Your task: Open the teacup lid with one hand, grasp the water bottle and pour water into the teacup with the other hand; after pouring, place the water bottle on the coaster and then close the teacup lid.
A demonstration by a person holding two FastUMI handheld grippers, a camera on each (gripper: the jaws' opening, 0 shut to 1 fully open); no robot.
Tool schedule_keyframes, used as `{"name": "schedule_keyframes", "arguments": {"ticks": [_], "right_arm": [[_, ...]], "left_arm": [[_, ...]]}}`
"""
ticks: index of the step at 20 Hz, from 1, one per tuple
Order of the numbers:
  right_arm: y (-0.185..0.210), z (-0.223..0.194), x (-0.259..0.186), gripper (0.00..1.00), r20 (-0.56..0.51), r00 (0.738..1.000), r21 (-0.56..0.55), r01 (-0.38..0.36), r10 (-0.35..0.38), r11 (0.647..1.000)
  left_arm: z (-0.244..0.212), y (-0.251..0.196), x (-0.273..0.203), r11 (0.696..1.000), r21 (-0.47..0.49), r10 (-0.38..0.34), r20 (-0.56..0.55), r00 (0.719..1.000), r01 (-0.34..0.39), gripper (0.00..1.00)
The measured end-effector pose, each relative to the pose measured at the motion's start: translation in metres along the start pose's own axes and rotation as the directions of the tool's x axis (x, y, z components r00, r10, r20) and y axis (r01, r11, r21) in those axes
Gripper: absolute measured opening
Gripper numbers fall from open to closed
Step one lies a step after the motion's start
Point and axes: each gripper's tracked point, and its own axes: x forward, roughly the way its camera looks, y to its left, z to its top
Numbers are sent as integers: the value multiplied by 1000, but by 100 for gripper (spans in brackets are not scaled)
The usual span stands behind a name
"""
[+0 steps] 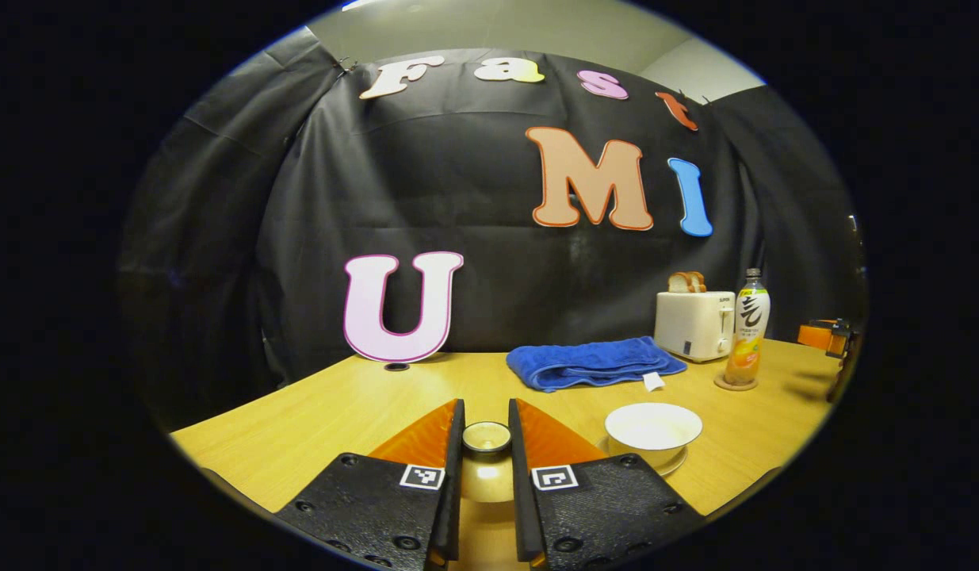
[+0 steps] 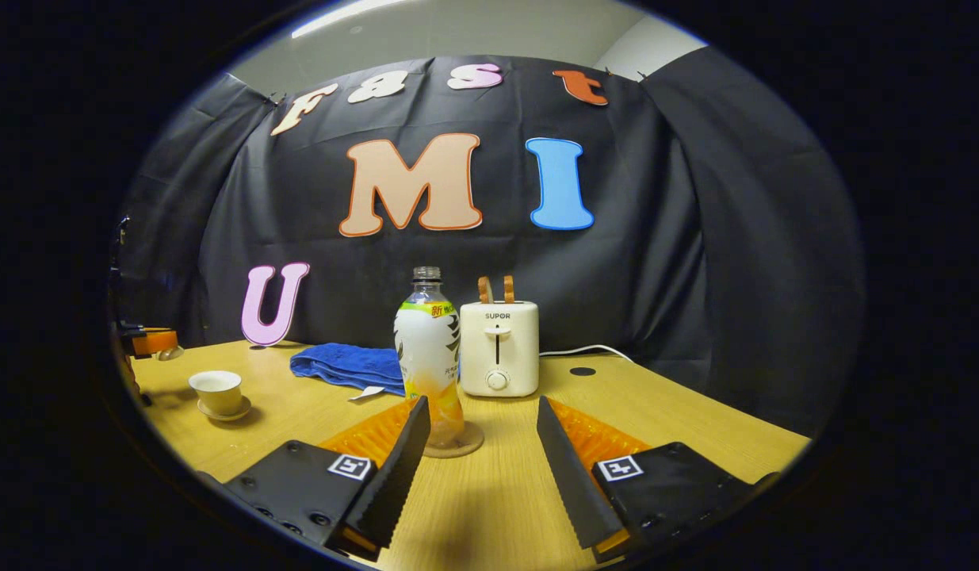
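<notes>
The pale wooden worktop (image 2: pixel 489 507) carries everything. At its back lie a folded blue towel (image 1: pixel 588 362) and a white two-slot toaster (image 2: pixel 499 348) with bread slices standing in it. The clear plastic water bottle (image 2: pixel 428 357), uncapped, stands upright on a round cork coaster (image 2: pixel 456 442) just ahead of the right gripper (image 2: pixel 483 420), whose jaws stand wide apart and touch nothing. The white open teacup (image 1: pixel 652 428) sits on its saucer right of the left gripper (image 1: pixel 487 424), whose jaws are clamped on the small round teacup lid (image 1: pixel 487 436).
</notes>
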Motion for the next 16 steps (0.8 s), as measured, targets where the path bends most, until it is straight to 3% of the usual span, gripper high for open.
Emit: {"name": "schedule_keyframes", "arguments": {"ticks": [10, 11, 16], "right_arm": [[-10, 5, -6, 84, 5, 999, -2, 54, -54, 999], [-11, 5, -7, 89, 4, 999, -2, 54, -54, 999], [-19, 6, -10, 89, 5, 995, -5, 99, -99, 995]], "left_arm": [[1, -96, 21, 984, 0, -179, 3, 984, 179, 25], [1, -100, 22, 982, -1, -187, 2, 982, 187, 25], [1, -116, 23, 972, -1, -234, -2, 972, 234, 25]]}}
